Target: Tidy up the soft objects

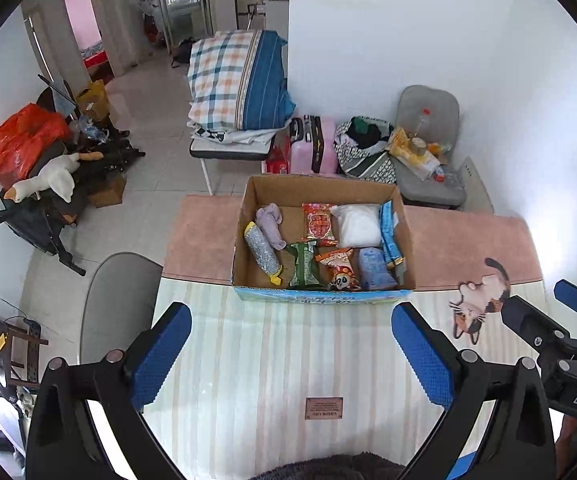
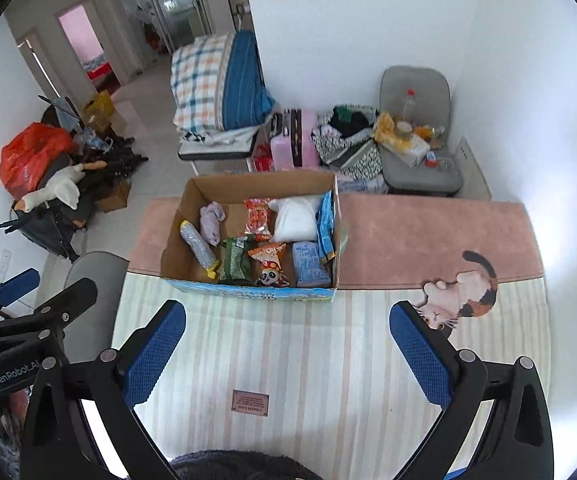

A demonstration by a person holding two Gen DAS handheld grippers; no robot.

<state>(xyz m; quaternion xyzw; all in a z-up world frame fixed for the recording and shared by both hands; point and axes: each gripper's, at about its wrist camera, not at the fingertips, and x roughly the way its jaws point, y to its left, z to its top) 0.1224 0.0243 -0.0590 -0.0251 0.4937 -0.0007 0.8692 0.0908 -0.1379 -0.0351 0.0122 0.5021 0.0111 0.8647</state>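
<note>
Cardboard box [image 1: 322,240] at centre frame, on the far part of the table mat, packed with soft things: silver scrubber [image 1: 262,253] and grey cloth toy [image 1: 270,224] at left, red snack pack [image 1: 318,224] and white pouch [image 1: 358,225] behind, green packet [image 1: 303,266], panda snack bag [image 1: 340,270] and blue pack [image 1: 374,268] in front. Striped mat [image 1: 288,360] bare in the lower half, small brown label [image 1: 323,408] near bottom centre, cat print [image 1: 480,300] at right, pink band [image 1: 468,244] beyond. Left gripper [image 1: 290,356] and right gripper [image 2: 286,354] low in frame, jaws spread wide, holding nothing. Upper frame: checked bedding [image 1: 234,80] on a stand, pink suitcase [image 1: 314,146], grey chair [image 1: 428,140] with clutter, white wall. Far left: orange bag [image 1: 24,140], white plush goose [image 1: 48,180], tiled floor.
</note>
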